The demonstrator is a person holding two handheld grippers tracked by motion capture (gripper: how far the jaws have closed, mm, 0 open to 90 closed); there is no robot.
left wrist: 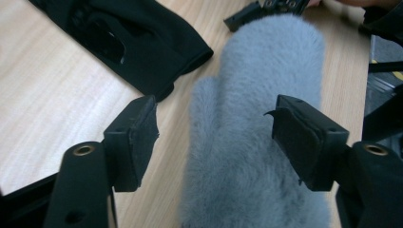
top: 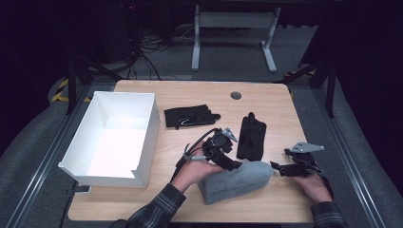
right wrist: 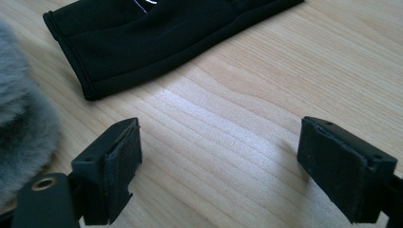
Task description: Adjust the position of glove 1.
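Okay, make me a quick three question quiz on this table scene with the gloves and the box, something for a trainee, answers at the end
1. True or false: the grey mitten lies inside the white box.
2. How many black gloves lie on the table? A) one B) two C) three
3. In the left gripper view, what lies between the jaws of the left gripper?

Key:
1. False. It lies on the table, right of the box.
2. B. One glove lies near the box, the other glove lies between the two grippers.
3. The grey mitten. The jaws stand apart on either side of it and the pads do not press it.
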